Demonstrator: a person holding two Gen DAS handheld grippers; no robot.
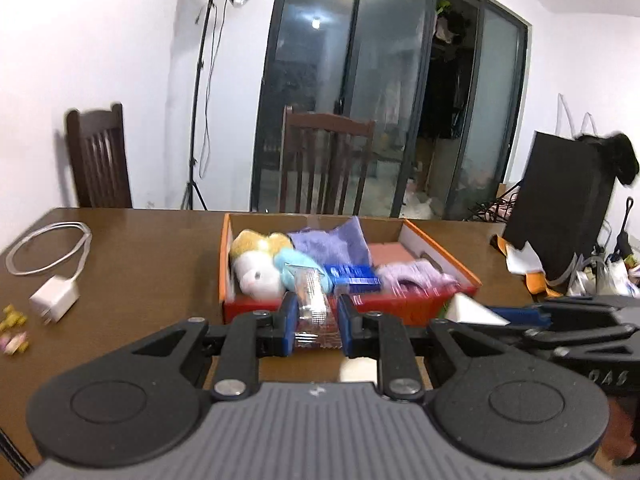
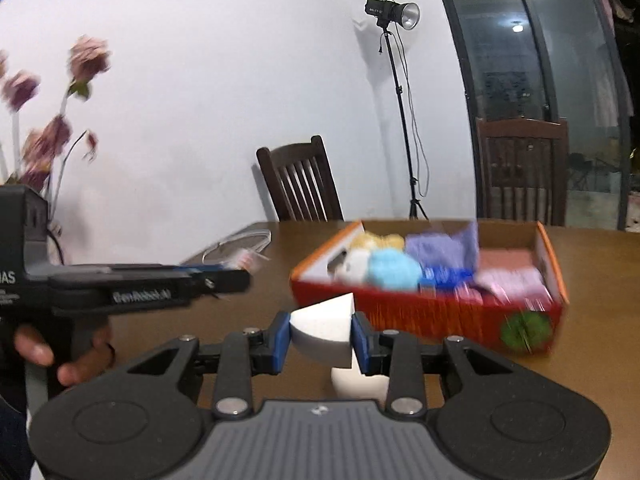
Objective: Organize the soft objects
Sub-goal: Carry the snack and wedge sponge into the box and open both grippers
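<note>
My left gripper is shut on a clear plastic packet, held above the table in front of an orange-and-red cardboard box. Inside the box lie a white, yellow and blue plush toy, purple cloths, a blue packet and a pink pad. My right gripper is shut on a white foam wedge, also raised in front of the box. Each gripper shows in the other's view: the right with its wedge, the left with its packet.
A white charger with its cable and small toys lie at the left on the brown table. Another white foam piece rests under the right gripper. Behind stand wooden chairs and a black panel.
</note>
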